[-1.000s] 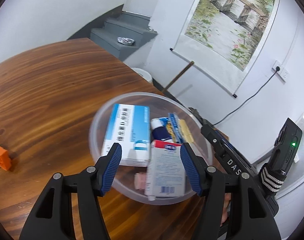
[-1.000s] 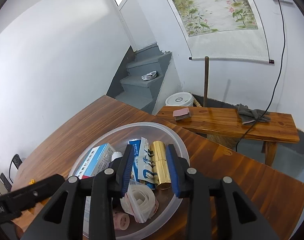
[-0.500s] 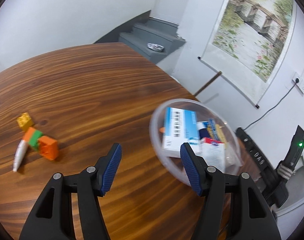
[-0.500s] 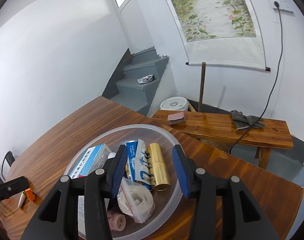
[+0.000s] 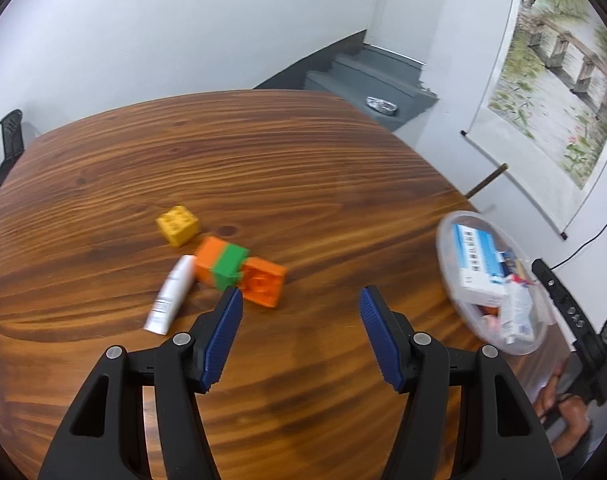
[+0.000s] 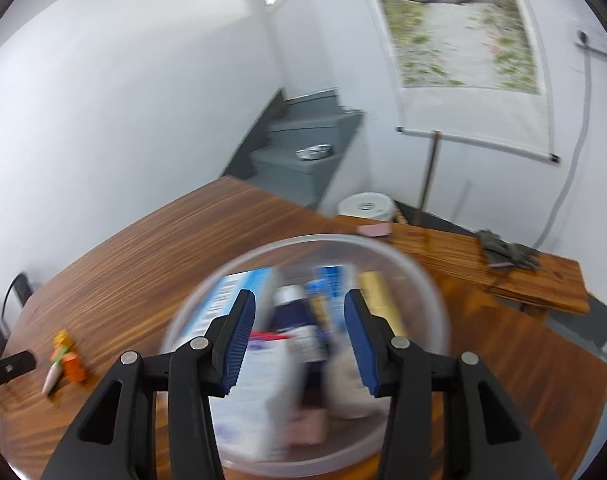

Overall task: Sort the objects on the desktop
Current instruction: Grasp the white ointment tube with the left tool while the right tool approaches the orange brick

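Reaching with my left gripper (image 5: 301,312), fingers spread wide and empty, I judge the orange block (image 5: 262,280) just ahead on the desk (image 5: 263,168) comes next, beside the white tube (image 5: 171,294) and yellow block (image 5: 177,224). My right gripper (image 6: 299,330) hangs open and empty over the clear bowl (image 6: 431,280), already holding medicine boxes (image 6: 227,300) and a gold tube (image 6: 377,296).

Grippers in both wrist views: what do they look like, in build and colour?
Both the left gripper and right gripper share one design: black plastic arms with triangular cut-outs, silver pivot pins, and two fingers faced with ribbed blue pads. No cables, sleeves or lettering show on them here.
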Tool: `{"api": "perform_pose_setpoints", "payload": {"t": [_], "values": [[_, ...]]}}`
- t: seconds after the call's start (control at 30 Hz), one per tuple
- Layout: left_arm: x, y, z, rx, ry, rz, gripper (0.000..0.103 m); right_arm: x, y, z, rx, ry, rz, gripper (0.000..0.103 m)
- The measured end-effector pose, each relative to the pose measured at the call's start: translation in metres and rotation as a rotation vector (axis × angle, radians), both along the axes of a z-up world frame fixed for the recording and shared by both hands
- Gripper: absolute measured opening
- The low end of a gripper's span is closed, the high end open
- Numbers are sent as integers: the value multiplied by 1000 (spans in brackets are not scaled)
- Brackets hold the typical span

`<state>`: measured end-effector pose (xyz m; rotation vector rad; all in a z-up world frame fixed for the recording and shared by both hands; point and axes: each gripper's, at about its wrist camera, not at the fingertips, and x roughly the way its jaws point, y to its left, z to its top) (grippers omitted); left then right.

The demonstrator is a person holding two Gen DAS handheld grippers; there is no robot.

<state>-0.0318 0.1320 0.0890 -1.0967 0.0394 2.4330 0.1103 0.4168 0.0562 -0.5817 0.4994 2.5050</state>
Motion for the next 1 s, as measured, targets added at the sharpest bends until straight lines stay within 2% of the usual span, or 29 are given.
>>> {"api": "perform_pose_setpoints", "payload": {"t": [0.27,0.5,0.67,1.0], "values": [[-32,-44,-21,-89,21,51,65,-48,-70,5,5,-40,278,51],[-61,-69,-53,-130,-12,74,65,-104,-128,-14,-71,-150,546,51],[-71,-73,-61,-110,-36,66,65,-141,-152,-29,-74,-231,657,51],[-84,-61,-74,-137,-18,45,65,-174,-177,-44,-132,-270,737,51]]}}
